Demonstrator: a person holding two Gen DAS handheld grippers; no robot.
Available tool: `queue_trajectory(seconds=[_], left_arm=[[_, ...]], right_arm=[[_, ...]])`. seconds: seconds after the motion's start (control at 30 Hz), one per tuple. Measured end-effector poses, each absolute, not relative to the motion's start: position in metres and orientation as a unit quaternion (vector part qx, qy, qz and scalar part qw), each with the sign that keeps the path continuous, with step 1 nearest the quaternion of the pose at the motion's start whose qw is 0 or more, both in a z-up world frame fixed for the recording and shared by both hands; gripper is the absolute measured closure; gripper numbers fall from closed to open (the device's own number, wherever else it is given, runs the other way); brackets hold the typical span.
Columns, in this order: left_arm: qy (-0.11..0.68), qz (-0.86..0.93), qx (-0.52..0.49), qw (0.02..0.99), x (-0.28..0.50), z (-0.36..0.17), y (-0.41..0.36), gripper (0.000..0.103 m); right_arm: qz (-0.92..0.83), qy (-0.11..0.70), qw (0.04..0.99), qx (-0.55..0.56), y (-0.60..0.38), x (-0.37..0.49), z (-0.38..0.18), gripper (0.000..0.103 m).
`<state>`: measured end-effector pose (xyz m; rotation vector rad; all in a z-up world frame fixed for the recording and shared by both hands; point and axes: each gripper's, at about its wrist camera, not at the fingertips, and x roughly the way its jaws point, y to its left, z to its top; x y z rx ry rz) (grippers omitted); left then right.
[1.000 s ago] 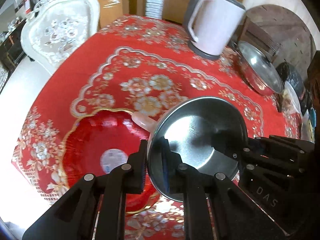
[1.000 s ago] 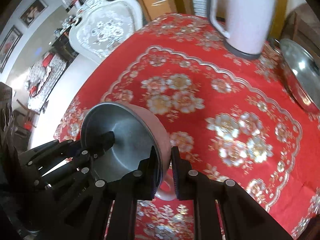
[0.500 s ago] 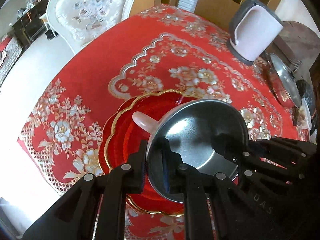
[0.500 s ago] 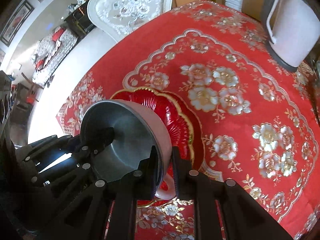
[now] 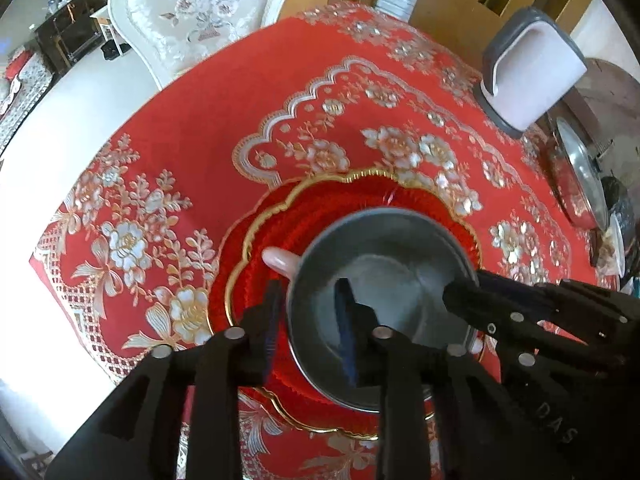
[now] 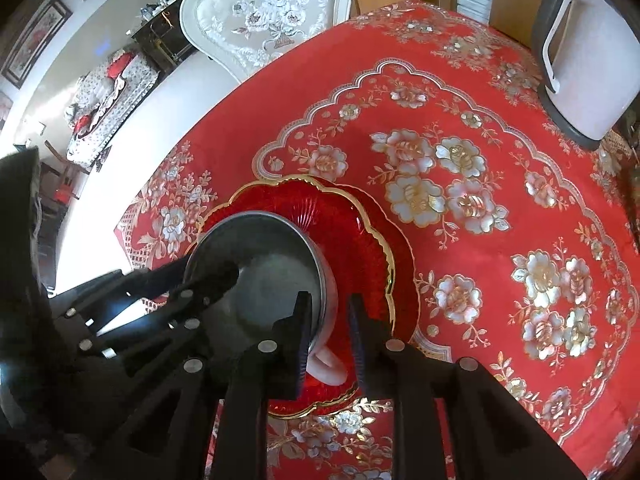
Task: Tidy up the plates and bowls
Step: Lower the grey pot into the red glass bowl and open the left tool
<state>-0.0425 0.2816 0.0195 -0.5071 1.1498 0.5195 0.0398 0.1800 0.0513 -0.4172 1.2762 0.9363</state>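
Note:
A steel bowl [image 5: 384, 280] with a pale pink outside and a small pink handle [image 5: 280, 260] sits in the red, gold-rimmed glass plate [image 5: 320, 200] on the red flowered tablecloth. My left gripper [image 5: 308, 320] straddles the bowl's near-left rim, one finger inside and one outside, with a gap around the rim. In the right wrist view my right gripper [image 6: 330, 320] straddles the opposite rim of the bowl [image 6: 260, 264] the same way, slightly parted, over the plate [image 6: 360, 220]. Each gripper shows in the other's view.
A pale pink kettle [image 5: 528, 76] with a grey base stands at the far right of the table. A steel pot lid [image 5: 580, 176] lies near the right edge. A white upholstered chair [image 5: 200, 12] stands behind the table; the table edge runs along the left.
Both grippers carried the bowl left and down over the red plate. The bowl now rests in the plate, and the fingers of both grippers have parted from its rim.

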Motion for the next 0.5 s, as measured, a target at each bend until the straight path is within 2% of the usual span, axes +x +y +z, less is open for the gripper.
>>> queue_trajectory(seconds=[0.3, 0.33, 0.4, 0.5], left_arm=[[0.518, 0.253, -0.201, 0.792, -0.046, 0.038, 0.275, 0.072], [0.518, 0.255, -0.196, 0.793, -0.047, 0.039, 0.273, 0.070], [0.513, 0.262, -0.189, 0.795, -0.049, 0.043, 0.267, 0.048], [0.500, 0.270, -0.176, 0.804, -0.055, 0.051, 0.257, 0.043]], right_arm=[[0.422, 0.554, 0.699, -0.164, 0.159, 0.041, 0.066, 0.074], [0.421, 0.549, 0.703, -0.165, 0.156, 0.040, 0.068, 0.069], [0.416, 0.535, 0.716, -0.169, 0.147, 0.036, 0.074, 0.060], [0.406, 0.517, 0.736, -0.165, 0.131, 0.031, 0.080, 0.053]])
